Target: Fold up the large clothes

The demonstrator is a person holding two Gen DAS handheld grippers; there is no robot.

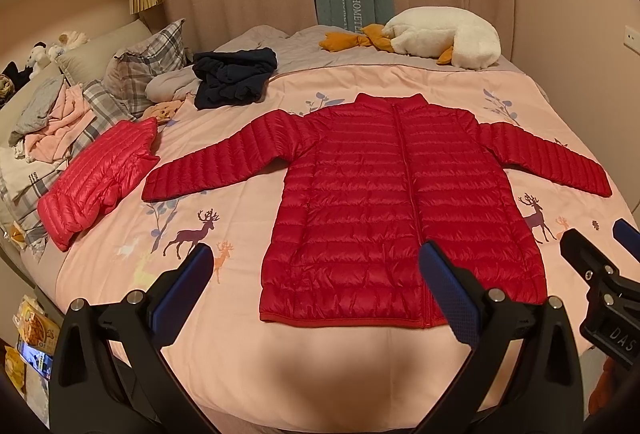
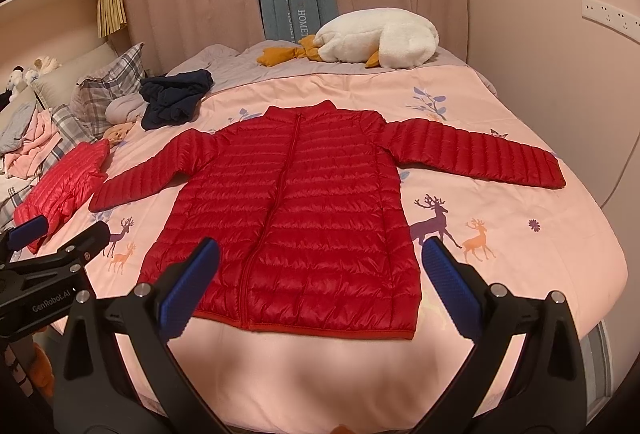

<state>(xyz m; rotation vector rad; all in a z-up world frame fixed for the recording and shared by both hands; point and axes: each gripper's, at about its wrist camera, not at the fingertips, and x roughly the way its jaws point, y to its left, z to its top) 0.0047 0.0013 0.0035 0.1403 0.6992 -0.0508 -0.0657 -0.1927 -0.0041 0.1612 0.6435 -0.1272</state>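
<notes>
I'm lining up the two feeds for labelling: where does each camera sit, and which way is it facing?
Left wrist: on the left tongs, above the bed's near edge, facing the spread red jacket; its own open fingers show, the right tongs at far right.
Right wrist: on the right tongs, same heading, slightly further right; its open fingers show, the left tongs at far left.
Shared: jacket, pink folded jacket, goose plush, curtains.

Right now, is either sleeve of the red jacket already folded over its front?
No. Both sleeves of the red jacket lie spread out to the sides on the quilt, with the front left bare.
</notes>
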